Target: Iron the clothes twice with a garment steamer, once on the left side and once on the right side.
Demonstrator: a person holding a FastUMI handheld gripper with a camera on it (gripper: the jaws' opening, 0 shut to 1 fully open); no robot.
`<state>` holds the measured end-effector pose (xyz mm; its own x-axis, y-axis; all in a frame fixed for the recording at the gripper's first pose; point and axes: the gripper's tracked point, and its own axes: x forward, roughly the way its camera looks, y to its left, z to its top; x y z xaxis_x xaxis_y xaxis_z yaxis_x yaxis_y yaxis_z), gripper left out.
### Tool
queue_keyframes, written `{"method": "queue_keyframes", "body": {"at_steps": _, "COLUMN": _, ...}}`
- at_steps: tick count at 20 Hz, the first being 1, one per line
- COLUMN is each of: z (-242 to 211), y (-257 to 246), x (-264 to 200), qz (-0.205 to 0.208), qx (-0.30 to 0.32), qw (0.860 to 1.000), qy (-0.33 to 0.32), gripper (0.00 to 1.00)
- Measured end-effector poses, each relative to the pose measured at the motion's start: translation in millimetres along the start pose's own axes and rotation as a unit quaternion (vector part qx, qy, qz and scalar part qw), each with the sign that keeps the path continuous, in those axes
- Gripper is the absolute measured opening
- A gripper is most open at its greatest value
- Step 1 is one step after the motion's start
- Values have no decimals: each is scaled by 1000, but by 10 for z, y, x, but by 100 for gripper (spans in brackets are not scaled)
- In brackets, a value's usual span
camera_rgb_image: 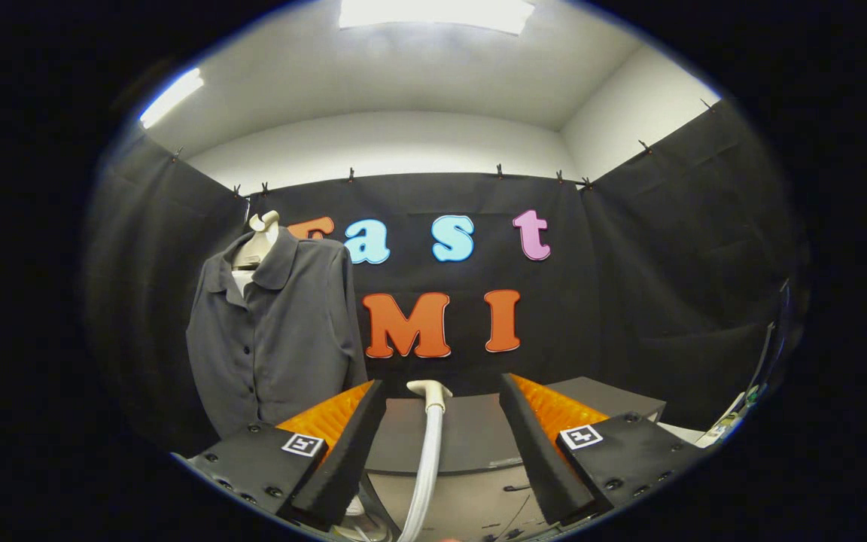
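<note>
A dark grey button-up shirt [275, 339] hangs on a pale mannequin torso [257, 241], beyond my left finger and off to the left. The garment steamer [429, 393] shows as a cream head on top of a white ribbed hose [424, 482] that rises from below. It stands upright in the gap between my two fingers, nearer the left one, and neither finger touches it. My gripper [441, 395] is open, with the fingers spread wide on either side of the hose.
A dark grey table top [471, 436] lies just ahead of the fingers, with a raised grey box [614, 399] behind the right finger. Some small items [731, 423] sit at the far right. Black cloth walls close the booth on three sides.
</note>
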<state>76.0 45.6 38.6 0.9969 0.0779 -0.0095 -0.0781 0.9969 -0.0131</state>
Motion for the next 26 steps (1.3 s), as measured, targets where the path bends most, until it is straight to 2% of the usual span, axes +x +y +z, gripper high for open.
{"method": "queue_keyframes", "body": {"at_steps": 4, "z": 45, "y": 152, "x": 750, "qz": 30, "qx": -12, "qw": 998, "qy": 50, "gripper": 98}}
{"method": "queue_keyframes", "body": {"at_steps": 8, "z": -22, "y": 336, "x": 1500, "qz": 80, "qx": 17, "qw": 992, "qy": 96, "gripper": 98}}
{"method": "queue_keyframes", "body": {"at_steps": 11, "z": -312, "y": 384, "x": 1953, "qz": 87, "qx": 45, "qw": 983, "qy": 156, "gripper": 98}}
{"method": "queue_keyframes", "body": {"at_steps": 17, "z": -1021, "y": 59, "x": 2793, "qz": 40, "qx": 31, "qw": 969, "qy": 242, "gripper": 98}}
{"method": "queue_keyframes", "body": {"at_steps": 21, "z": -1700, "y": -161, "x": 2905, "qz": 13, "qx": 43, "qw": 939, "qy": 342, "gripper": 99}}
{"method": "queue_keyframes", "body": {"at_steps": 26, "z": -2168, "y": -168, "x": 2884, "qz": 15, "qx": 60, "qw": 904, "qy": 424, "gripper": 98}}
